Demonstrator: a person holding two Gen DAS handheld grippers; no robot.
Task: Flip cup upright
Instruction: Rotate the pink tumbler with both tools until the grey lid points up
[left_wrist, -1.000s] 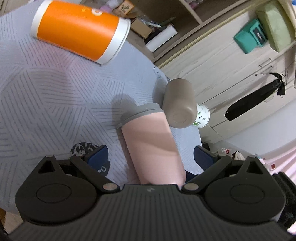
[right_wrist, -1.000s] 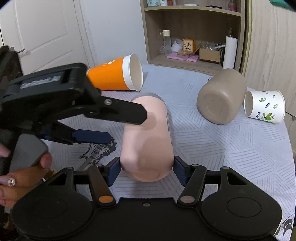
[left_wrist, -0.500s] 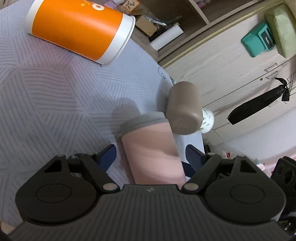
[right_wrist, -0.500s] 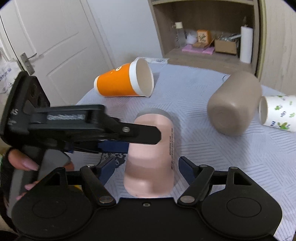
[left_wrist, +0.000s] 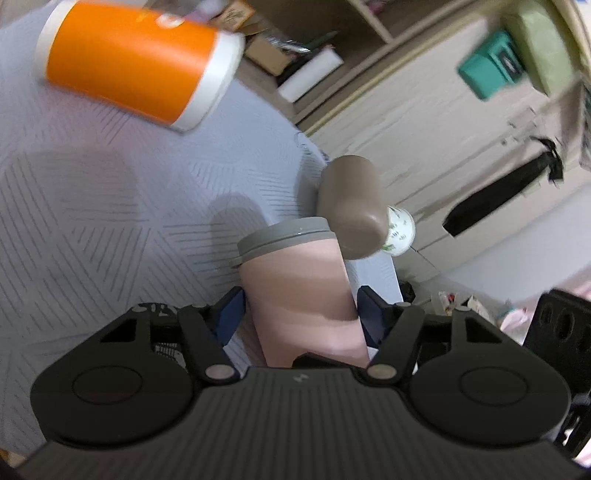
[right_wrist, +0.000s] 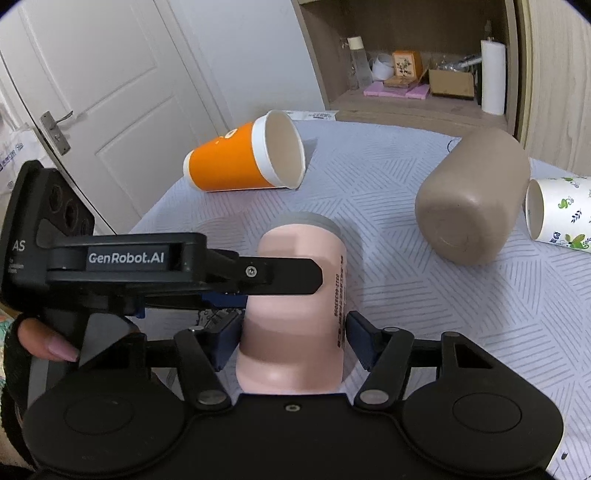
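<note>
Pink cup (right_wrist: 295, 306) with grey lid tilts on the surface (right_wrist: 424, 295), lid end away from you. Your right hand-held gripper (right_wrist: 293, 338) and left hand-held gripper (left_wrist: 299, 314) both clamp its body. Orange cup (right_wrist: 243, 158), brown cup (right_wrist: 472, 195) and floral cup (right_wrist: 557, 214) lie tipped beyond.
</note>
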